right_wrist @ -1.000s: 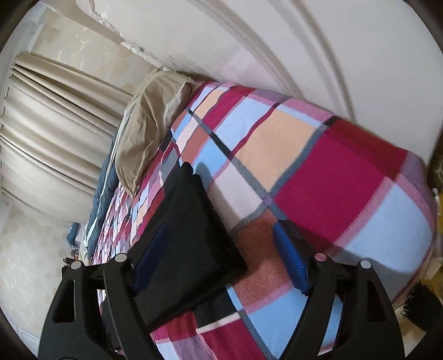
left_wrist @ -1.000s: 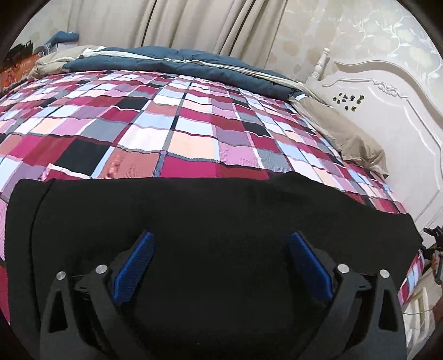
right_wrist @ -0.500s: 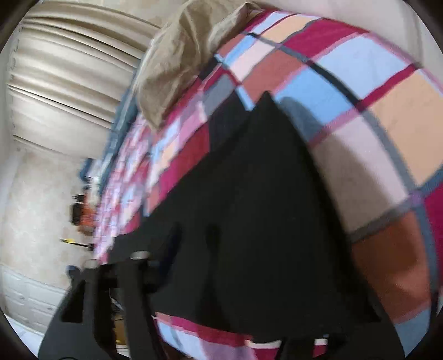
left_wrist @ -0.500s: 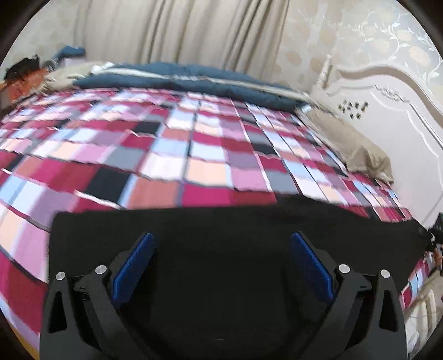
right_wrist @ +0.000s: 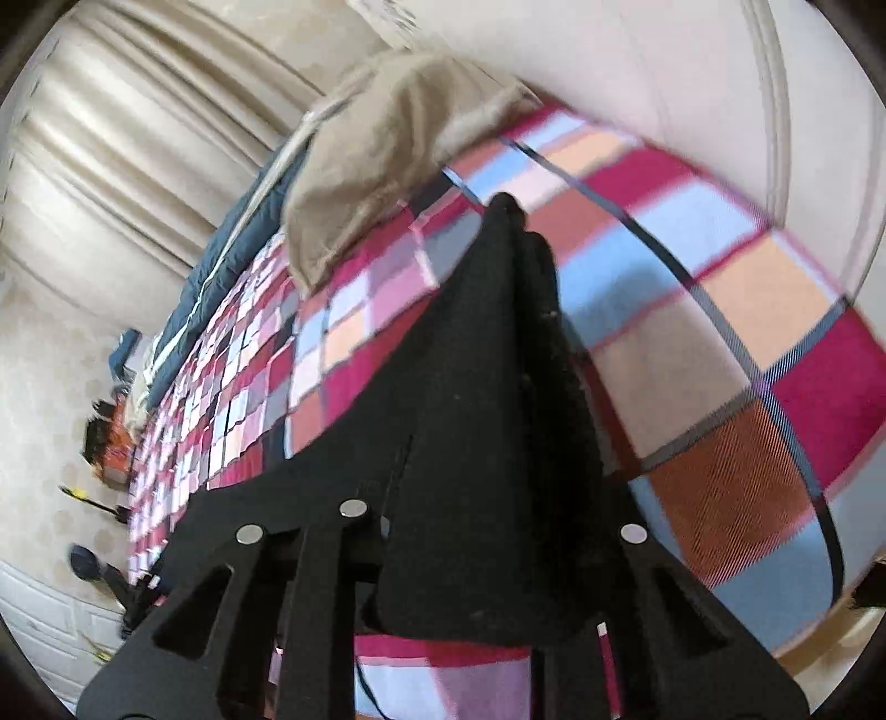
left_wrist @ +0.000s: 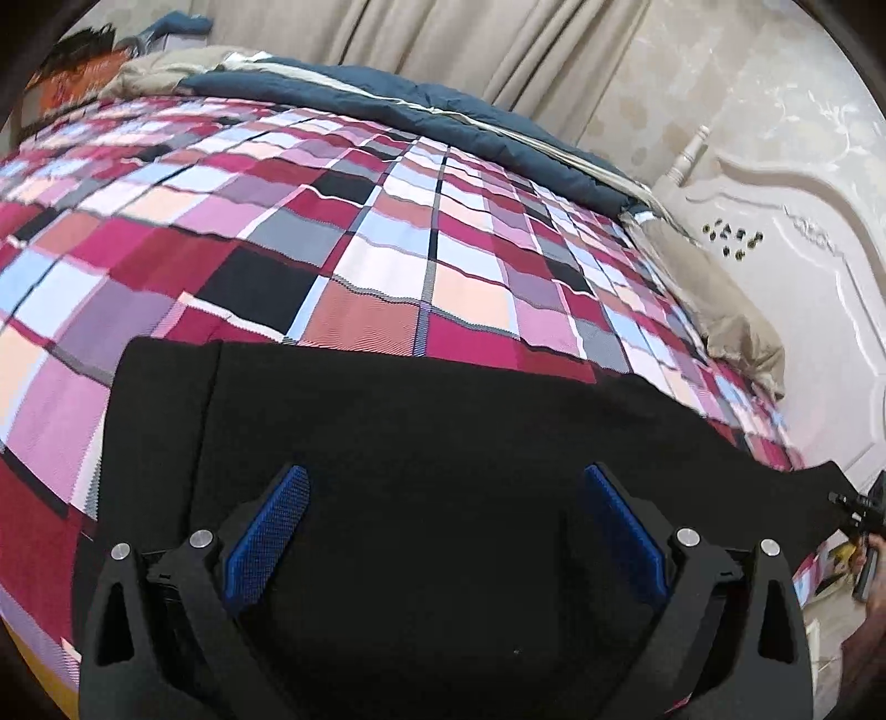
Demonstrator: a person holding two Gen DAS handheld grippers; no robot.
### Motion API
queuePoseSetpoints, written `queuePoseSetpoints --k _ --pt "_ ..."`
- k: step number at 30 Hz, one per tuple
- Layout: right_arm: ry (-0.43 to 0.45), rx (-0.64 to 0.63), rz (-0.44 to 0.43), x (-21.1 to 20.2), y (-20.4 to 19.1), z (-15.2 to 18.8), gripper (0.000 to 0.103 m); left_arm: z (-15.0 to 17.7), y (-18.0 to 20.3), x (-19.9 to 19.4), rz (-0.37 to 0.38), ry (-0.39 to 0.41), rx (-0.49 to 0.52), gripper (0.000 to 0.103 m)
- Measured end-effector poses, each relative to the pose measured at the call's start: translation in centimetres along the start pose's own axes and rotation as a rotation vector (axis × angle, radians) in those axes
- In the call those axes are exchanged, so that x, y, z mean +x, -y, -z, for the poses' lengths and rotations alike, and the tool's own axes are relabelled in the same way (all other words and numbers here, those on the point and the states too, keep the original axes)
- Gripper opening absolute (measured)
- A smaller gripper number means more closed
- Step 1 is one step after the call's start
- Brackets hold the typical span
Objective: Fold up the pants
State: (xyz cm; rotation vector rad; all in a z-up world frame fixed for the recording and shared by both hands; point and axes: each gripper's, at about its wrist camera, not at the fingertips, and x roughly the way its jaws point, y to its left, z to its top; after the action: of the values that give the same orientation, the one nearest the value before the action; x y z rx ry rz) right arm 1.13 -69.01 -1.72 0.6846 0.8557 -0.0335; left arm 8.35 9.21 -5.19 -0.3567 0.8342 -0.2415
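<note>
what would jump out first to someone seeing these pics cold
The loud checked bedspread in red, pink and blue fills the bed, with black pants spread flat across its near edge. In the right wrist view, the right gripper is closing on a bunched peak of that black cloth, lifted off the spread. The left gripper hangs open above the pants.

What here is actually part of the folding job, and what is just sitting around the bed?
Part of the job:
- black pants, spread on the checked bedspread
- left gripper, fingers apart above the pants
- right gripper, closing on a bunched end of the pants

Just lying about:
- tan pillow
- blue quilt
- curtains
- white headboard
</note>
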Motion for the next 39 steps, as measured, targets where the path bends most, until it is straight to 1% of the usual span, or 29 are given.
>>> queuePoseSetpoints --k 2,4,5,9,12,14,21,23,26,32,39 --pt "0.03 -0.042 0.008 -1.0 -2.2 0.5 0.017 0.1 -0.3 0.0 0.012 0.003 -0.015 0.098" --pt "0.068 -0.108 0.025 -1.8 -5.4 1.2 0.017 0.1 -0.3 0.1 0.016 0.004 -0.011 0.098" --pt "0.079 -0.128 0.027 -2.0 -6.4 1.5 0.017 0.2 -0.3 0.2 0.014 0.004 -0.006 0.098" --pt "0.111 -0.245 0.062 -1.5 -12.3 3.2 0.017 0.3 0.3 0.5 -0.015 -0.006 0.041 0.098" --pt "0.101 -0.33 0.07 0.4 -16.6 5.0 0.017 0.4 0.6 0.6 -0.036 -0.015 0.077 0.098" --pt "0.087 -0.376 0.077 1.8 -18.7 6.4 0.017 0.5 0.7 0.7 -0.042 -0.018 0.09 0.098" --pt "0.014 -0.516 0.098 7.2 -25.8 11.5 0.017 0.3 0.2 0.6 -0.009 -0.017 0.059 0.098" --pt "-0.003 -0.556 0.114 8.7 -27.5 12.8 0.017 0.3 0.1 0.4 0.002 -0.016 0.049 0.098" --pt "-0.041 -0.589 0.109 10.7 -29.4 14.9 0.017 0.2 -0.2 0.3 0.015 -0.015 0.042 0.098" --pt "-0.068 -0.663 0.157 13.2 -32.2 18.8 0.017 0.3 -0.5 0.1 0.037 -0.016 0.032 0.098" --pt "-0.075 -0.709 0.2 14.6 -33.5 20.8 0.017 0.3 -0.5 0.1 0.041 -0.013 0.032 0.098"
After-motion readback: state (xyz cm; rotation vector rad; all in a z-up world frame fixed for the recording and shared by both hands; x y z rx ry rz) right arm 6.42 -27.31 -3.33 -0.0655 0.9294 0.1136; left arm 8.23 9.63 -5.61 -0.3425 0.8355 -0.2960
